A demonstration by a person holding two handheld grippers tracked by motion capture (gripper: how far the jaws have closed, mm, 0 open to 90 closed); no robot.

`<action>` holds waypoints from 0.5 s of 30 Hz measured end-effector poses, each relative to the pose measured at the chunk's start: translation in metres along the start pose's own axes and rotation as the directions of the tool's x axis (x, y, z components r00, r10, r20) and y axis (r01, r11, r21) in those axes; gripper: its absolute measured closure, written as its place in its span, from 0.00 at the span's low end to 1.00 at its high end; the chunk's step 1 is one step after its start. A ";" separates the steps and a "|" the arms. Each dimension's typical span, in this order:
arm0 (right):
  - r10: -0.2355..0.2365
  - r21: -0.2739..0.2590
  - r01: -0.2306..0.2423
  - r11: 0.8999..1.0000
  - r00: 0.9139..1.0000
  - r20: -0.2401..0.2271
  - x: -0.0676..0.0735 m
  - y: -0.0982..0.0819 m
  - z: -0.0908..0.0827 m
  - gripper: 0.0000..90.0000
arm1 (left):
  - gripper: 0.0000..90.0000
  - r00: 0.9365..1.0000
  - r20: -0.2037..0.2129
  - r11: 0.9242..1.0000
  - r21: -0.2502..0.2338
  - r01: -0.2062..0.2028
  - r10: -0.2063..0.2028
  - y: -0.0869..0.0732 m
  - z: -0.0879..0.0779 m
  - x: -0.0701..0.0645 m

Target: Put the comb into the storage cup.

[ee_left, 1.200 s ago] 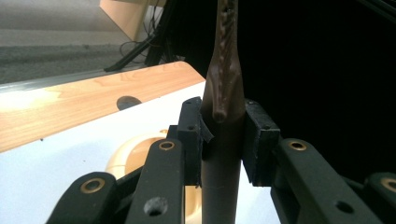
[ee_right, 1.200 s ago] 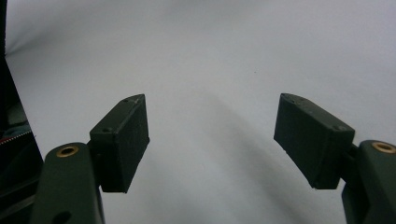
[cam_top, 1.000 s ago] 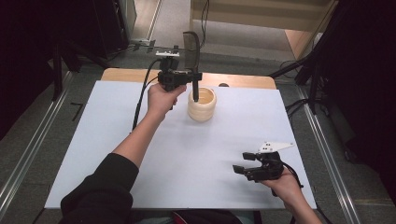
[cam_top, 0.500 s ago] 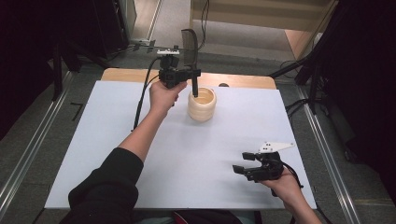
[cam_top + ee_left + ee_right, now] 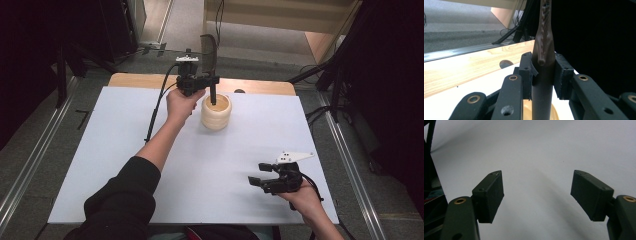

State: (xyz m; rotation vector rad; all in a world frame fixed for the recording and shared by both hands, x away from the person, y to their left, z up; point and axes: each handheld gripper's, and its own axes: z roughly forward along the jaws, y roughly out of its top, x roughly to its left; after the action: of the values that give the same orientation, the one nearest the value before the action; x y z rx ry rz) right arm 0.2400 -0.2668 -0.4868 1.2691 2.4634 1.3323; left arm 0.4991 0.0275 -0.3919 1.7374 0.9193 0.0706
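- My left gripper [image 5: 212, 84] is near the far edge of the table [image 5: 100, 165], about midway along it, with my left forearm stretched out across the white surface from the near edge.
- Its jaws are clamped on the handle of a dark spatula [image 5: 212, 65]. The utensil stands upright, its flat head above the gripper and its lower end inside the mouth of a wooden holder.
- In the left gripper view, the two black pads [image 5: 525, 72] press on either side of the dark spatula [image 5: 544, 57], and the pale rim of the holder [image 5: 527, 112] shows below the jaws.
- The round wooden utensil holder [image 5: 216, 114] stands upright on the table, just beside my left hand [image 5: 181, 104] and close to the far edge.
- My right gripper [image 5: 265, 176] is near the right near corner of the table, well apart from the holder.
- Its jaws stand apart with nothing between them. In the right gripper view, the bare white surface shows between the pads [image 5: 489, 195].
- A strip of light wood [image 5: 250, 87] runs along the far edge, beyond the white surface.
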 end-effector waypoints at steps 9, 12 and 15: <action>-0.001 -0.002 0.001 1.000 1.000 0.003 0.001 0.001 0.000 0.27 | 0.81 0.999 -0.004 0.999 0.027 -0.040 0.040 -0.008 0.012 -0.005; -0.003 -0.003 0.003 1.000 1.000 0.001 0.001 0.001 0.000 0.27 | 0.81 0.999 -0.007 0.999 0.032 -0.039 0.039 -0.010 0.015 -0.004; -0.004 0.001 0.004 1.000 1.000 -0.001 0.002 0.001 0.000 0.27 | 0.81 0.999 -0.006 0.998 0.032 -0.044 0.045 -0.013 0.017 -0.003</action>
State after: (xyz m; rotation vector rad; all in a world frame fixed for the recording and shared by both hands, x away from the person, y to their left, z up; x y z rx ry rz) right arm 0.2395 -0.2654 -0.4860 1.2627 2.4660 1.3316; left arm 0.4977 0.0132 -0.4083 1.7887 0.8910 0.0911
